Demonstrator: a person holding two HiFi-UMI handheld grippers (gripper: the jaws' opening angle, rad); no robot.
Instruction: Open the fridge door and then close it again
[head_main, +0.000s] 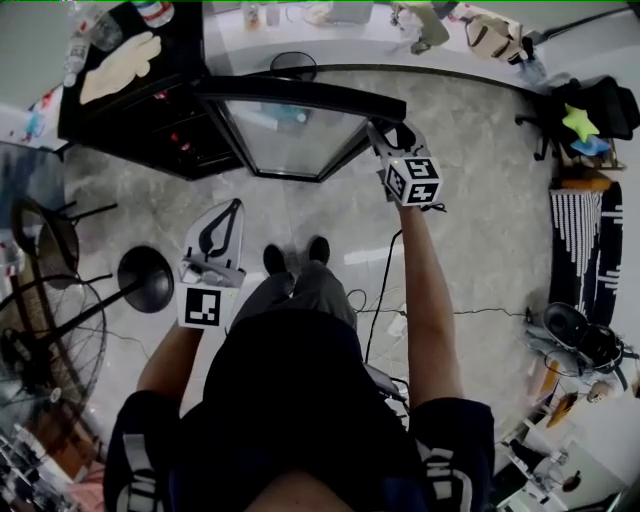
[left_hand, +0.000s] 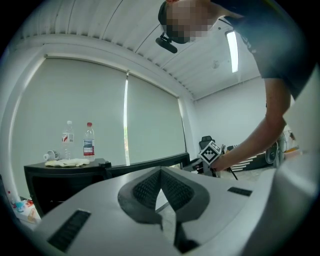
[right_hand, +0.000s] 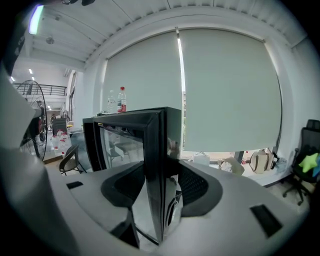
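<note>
- Head view, looking steeply down at my own two arms over a grey stone floor (head_main: 480, 260).
- A low black fridge (head_main: 130, 120) stands far out at 10 o'clock. Two bottles (head_main: 90, 35) and a pale cloth (head_main: 120, 65) lie on its top.
- The fridge door (head_main: 290, 135), a glass pane in a black frame, stands swung well away from the cabinet. It reaches from its hinge side near 11 o'clock across to its free edge at 1 o'clock.
- The right gripper (head_main: 385, 132) is at 1 o'clock, at that free edge. In the right gripper view its jaws stand partly apart and are clamped on the door's black edge (right_hand: 156, 165), one pad on each face, so the right gripper (right_hand: 160, 187) is grasping the door.
- The left gripper (head_main: 233, 207) hangs close in at 10 o'clock, over bare floor and well apart from the fridge. In the left gripper view its jaws (left_hand: 161, 172) are clenched together with nothing between them.
- My judgement of progress: the opening half looks done or nearly done, since the door already stands wide.
- Still to do: swing the door back toward 10 o'clock until it sits flush on the cabinet, then let go.
- One frame cannot tell me which way the door is travelling.
</note>
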